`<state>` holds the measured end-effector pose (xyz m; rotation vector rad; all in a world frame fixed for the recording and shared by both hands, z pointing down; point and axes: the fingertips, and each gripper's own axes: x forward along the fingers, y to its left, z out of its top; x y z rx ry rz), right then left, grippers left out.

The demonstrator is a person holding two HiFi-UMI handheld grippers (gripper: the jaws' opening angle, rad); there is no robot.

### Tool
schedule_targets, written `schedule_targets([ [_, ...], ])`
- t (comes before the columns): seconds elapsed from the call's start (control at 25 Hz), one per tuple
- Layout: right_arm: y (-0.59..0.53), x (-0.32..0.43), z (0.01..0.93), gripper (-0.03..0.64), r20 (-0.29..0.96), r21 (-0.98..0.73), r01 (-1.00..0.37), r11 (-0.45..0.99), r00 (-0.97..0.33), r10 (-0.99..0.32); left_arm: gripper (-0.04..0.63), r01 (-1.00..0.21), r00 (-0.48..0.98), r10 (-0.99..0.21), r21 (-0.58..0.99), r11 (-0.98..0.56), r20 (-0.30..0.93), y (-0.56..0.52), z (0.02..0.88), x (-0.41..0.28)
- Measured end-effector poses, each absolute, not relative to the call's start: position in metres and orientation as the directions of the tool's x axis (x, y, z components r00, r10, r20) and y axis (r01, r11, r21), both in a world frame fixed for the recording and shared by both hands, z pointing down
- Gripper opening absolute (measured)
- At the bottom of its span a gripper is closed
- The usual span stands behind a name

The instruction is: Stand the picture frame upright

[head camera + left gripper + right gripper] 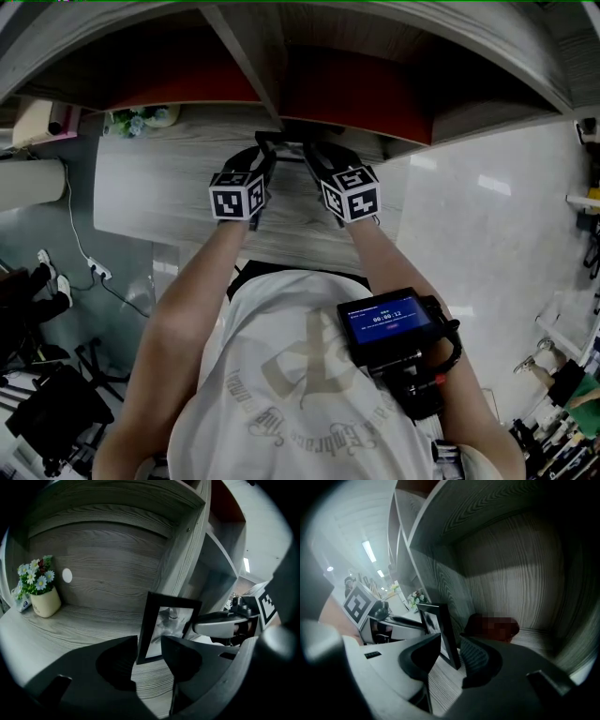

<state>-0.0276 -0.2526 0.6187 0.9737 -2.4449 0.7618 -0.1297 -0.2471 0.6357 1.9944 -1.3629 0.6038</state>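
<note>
A black picture frame [168,620] stands upright on the wooden shelf [79,625], just in front of the vertical divider [187,559]. My left gripper [149,641] is open, with the frame's lower left corner in the gap between its jaws and the pads not pressing on it. My right gripper [451,639] is open too, its jaws on either side of the frame's [443,630] other edge with space showing. In the head view both grippers, left [265,150] and right [307,150], reach under the shelf top to the frame [283,141].
A cream pot of white and yellow flowers [40,590] stands at the shelf's far left, well apart from the frame. The shelf's back wall and overhanging top board [281,37] close in the space. A dark object sits in the compartment right of the divider.
</note>
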Motion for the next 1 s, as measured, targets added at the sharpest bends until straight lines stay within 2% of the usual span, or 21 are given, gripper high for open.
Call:
schedule_targets([
  [0.08, -0.254, -0.027, 0.618, 0.133, 0.535, -0.342, -0.721, 0.602, -0.676, -0.507, 0.187, -0.934, 0.356, -0.636, 0.242, -0.262, 0.685, -0.246, 0.635, -0.131],
  [0.48, -0.243, -0.018, 0.601, 0.133, 0.512, -0.338, -0.755, 0.561, -0.648, -0.564, 0.187, -0.911, 0.411, -0.64, 0.272, -0.309, 0.65, -0.228, 0.614, -0.13],
  [0.6, -0.232, -0.018, 0.592, 0.101, 0.504, -0.327, -0.768, 0.551, -0.635, -0.585, 0.178, -0.903, 0.429, -0.649, 0.278, -0.328, 0.629, -0.217, 0.604, -0.131],
  [0.76, -0.223, -0.023, 0.586, 0.101, 0.506, -0.31, -0.781, 0.542, -0.618, -0.602, 0.164, -0.893, 0.45, -0.652, 0.288, -0.346, 0.61, -0.205, 0.595, -0.136],
  [0.92, -0.214, -0.031, 0.576, 0.101, 0.491, -0.308, -0.787, 0.534, -0.612, -0.62, 0.123, -0.885, 0.465, -0.659, 0.289, -0.365, 0.591, -0.192, 0.586, -0.146],
  [1.0, -0.207, -0.032, 0.568, 0.055, 0.482, -0.3, -0.788, 0.538, -0.612, -0.627, 0.101, -0.877, 0.48, -0.666, 0.299, -0.376, 0.571, -0.185, 0.578, -0.147],
])
